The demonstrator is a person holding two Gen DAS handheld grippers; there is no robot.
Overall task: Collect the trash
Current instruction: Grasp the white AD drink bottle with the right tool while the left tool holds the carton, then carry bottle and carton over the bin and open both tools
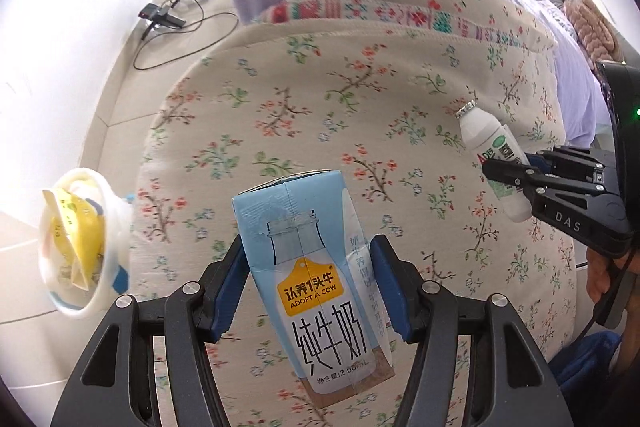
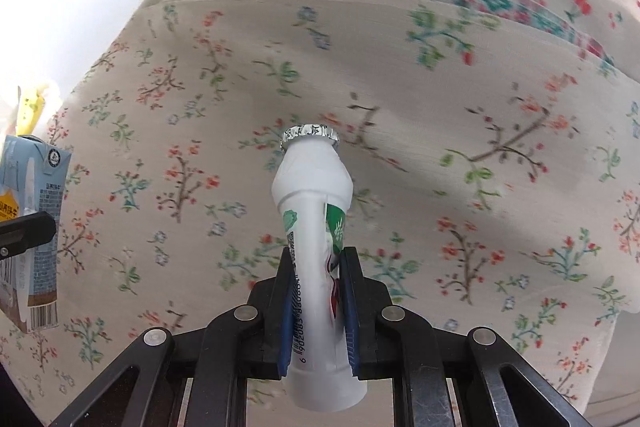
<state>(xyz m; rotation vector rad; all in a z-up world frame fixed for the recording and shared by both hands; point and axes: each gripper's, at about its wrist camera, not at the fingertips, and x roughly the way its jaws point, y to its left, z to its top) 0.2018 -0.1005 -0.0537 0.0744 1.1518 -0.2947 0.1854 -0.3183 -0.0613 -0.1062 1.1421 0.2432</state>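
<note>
Left wrist view: the left gripper (image 1: pixel 310 269) pinches a blue milk carton (image 1: pixel 310 275) between its blue pads (image 1: pixel 390 285), one pressed on each side wall. The carton stands almost upright, top tilted toward 11 o'clock, held over a floral cloth (image 1: pixel 320 115). At 9 o'clock sits a white bin (image 1: pixel 106 259) with yellow wrappers (image 1: pixel 78 231) inside, just beside the cloth's edge. At 3 o'clock the right gripper (image 1: pixel 506 173) clamps a small white bottle (image 1: pixel 486 137), foil cap pointing to 11 o'clock.

Right wrist view: the right gripper (image 2: pixel 316 311) squeezes the bottle (image 2: pixel 312 187) at its lower half, pads tight on the label, foil cap (image 2: pixel 310 135) up at 12 o'clock. The carton (image 2: pixel 34 227) shows at 9 o'clock with a left finger (image 2: pixel 24 233) across it. Cables (image 1: pixel 168 11) lie on the floor at 11 o'clock in the left view.
</note>
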